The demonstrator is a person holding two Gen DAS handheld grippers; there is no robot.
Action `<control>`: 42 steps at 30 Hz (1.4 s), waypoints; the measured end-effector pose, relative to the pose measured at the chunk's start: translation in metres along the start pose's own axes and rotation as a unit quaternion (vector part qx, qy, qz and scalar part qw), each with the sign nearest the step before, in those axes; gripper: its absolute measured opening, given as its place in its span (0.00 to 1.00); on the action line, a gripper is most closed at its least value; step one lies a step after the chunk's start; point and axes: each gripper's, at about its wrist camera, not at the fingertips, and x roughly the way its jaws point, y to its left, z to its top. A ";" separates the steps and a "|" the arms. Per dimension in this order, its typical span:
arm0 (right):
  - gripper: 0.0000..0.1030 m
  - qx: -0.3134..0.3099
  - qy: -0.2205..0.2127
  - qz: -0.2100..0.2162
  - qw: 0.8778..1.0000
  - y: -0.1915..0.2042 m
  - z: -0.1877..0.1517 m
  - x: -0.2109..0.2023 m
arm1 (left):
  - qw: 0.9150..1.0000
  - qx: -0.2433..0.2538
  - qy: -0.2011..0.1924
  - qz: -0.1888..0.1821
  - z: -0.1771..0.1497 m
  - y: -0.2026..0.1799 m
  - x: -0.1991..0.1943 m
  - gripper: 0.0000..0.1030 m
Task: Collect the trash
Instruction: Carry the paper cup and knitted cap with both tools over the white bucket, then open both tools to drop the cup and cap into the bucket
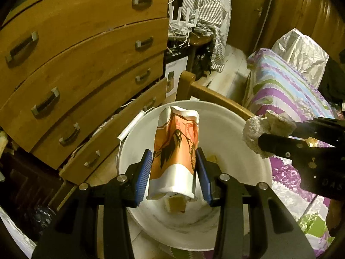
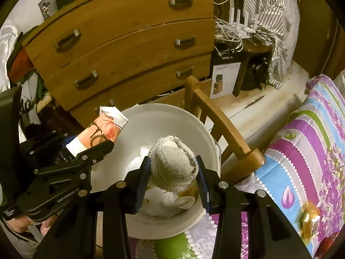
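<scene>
Holding over bucket: both grippers carry one piece of trash each above the white bucket (image 1: 248,133), so that a release should drop the load inside, not on the bedding
Left gripper (image 1: 174,168): blue ribbed pads (image 1: 143,173) pinch the paper cup (image 1: 175,149) from both sides at its lower half; the cup points away from the camera, its mouth toward the far rim
Paper cup: thin coated paper, orange print with a dark figure and a bicycle wheel, white band at the base; the mouth is crushed flat and creased, so the wall gives under the pads
Right gripper (image 2: 173,173): fingers closed onto the grey wad (image 2: 172,161), which bulges above and between them
Grey wad: coarse, fibrous, frayed at the edge, domed on top; cloth or rough paper, cannot tell which
Bucket: smooth rigid plastic, round, with a wire handle at the left rim; it already holds white crumpled tissue (image 2: 163,200) and yellowish scraps (image 1: 175,204)
Bucket position: beside the wooden chair back (image 2: 222,127), in front of the chest of drawers (image 1: 86,64)
Remaining trash, as a judgement: a yellow wrapper (image 2: 308,220) lies on the striped bedcover (image 2: 312,140), well apart from the bucket
Step in hand: release over the opening
</scene>
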 end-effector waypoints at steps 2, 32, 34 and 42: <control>0.41 0.001 0.001 -0.001 1.000 -0.001 0.001 0.003 | 1.000 0.000 0.002 0.002 0.000 0.002 0.003 0.39; 0.42 0.005 -0.005 0.000 1.000 -0.009 0.001 -0.001 | 1.000 0.000 0.002 0.010 0.007 0.008 0.008 0.39; 0.42 0.004 -0.005 0.000 1.000 -0.009 0.001 -0.002 | 1.000 0.000 0.002 0.010 0.007 0.009 0.008 0.39; 0.57 0.017 -0.024 -0.001 1.000 -0.017 0.004 -0.016 | 1.000 -0.007 0.002 0.018 0.006 0.020 0.008 0.53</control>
